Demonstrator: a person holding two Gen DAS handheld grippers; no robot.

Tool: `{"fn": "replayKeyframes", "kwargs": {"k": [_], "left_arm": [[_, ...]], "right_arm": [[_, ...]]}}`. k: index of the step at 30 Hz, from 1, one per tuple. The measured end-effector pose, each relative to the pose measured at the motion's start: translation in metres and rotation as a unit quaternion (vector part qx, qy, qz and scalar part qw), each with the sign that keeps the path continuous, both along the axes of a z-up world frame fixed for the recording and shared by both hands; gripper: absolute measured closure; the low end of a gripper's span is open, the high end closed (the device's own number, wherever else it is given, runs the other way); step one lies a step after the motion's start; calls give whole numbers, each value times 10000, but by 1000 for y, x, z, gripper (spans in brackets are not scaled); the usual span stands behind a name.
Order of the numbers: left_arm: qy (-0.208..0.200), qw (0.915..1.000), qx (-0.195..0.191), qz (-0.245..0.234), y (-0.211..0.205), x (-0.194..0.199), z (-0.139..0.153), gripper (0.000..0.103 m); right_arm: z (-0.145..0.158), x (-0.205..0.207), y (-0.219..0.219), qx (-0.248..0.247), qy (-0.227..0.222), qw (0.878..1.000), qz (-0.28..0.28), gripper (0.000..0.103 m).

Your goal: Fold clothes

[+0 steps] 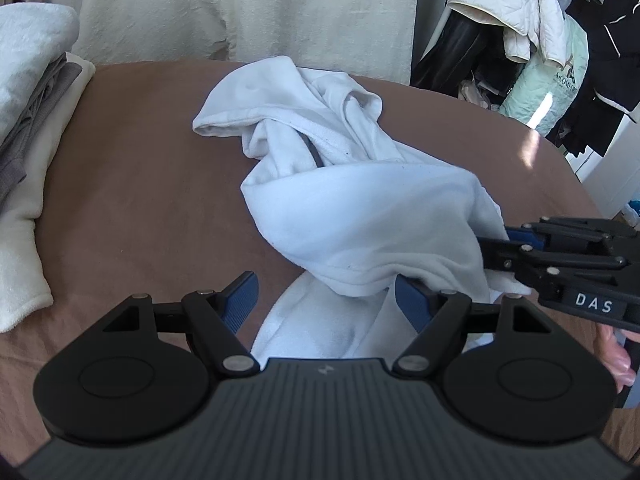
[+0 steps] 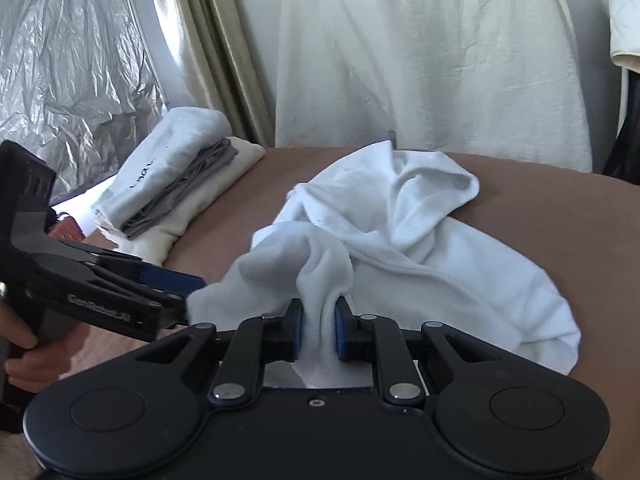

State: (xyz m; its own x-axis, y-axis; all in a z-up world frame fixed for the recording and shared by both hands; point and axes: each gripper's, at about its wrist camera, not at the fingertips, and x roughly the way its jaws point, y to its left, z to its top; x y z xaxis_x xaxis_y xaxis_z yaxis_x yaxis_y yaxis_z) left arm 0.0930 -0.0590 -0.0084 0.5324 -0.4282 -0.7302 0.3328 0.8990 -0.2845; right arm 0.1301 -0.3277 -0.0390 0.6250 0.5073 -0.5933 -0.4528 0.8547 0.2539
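A crumpled white garment (image 1: 360,216) (image 2: 440,264) lies in a heap on the brown bed cover (image 1: 140,200) (image 2: 560,220). My right gripper (image 2: 318,320) is shut on a raised fold at the garment's near edge, the blue pads pinching the cloth. In the left wrist view the right gripper (image 1: 490,248) comes in from the right with its fingertips buried in the fabric. My left gripper (image 1: 326,296) stands open, its pads wide apart on either side of the garment's near end without pressing it. In the right wrist view, the left gripper (image 2: 188,296) reaches in from the left.
A stack of folded clothes (image 1: 32,80) (image 2: 176,168), white, grey and cream, sits at the bed's far left. A cream sheet (image 1: 240,8) hangs behind the bed. Hanging coats and bags (image 1: 520,40) crowd the far right. Crinkled silver plastic (image 2: 60,60) covers the left background.
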Motion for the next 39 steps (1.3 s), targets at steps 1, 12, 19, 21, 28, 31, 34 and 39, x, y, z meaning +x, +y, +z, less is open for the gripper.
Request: {"fn": "replayKeyframes", "kwargs": {"k": [1,12,19,21,28,31,34,39], "left_arm": [[21,10000,-29,12,2,1,0,28],[962,9824,-1579,269,61,3,-4,31],[1300,9702,-2003,419,63,14,-35,26],[1092,9761,-1856,308,57,13,-33,24],[1247,9744,-1869,-31,50,13,-34,46],[968,9858,-1365,-162,46,5,-18,76],[217,9984,-520,-17,37,-7,10,87],[-1087,9825,1100,1039,48,-15,32,93]], "right_arm": [[-1,0,0,26,62,10000,-9,84],[-13,-16,29,483,529,9954,640,84],[-12,-17,55,195,563,9917,1139,84],[-11,-16,58,239,619,9908,1177,84],[-7,-25,65,331,695,9869,1421,84],[-9,-26,66,365,762,9849,1511,84],[-14,-26,57,658,934,9823,1486,81],[0,-14,31,706,845,9895,933,70]]}}
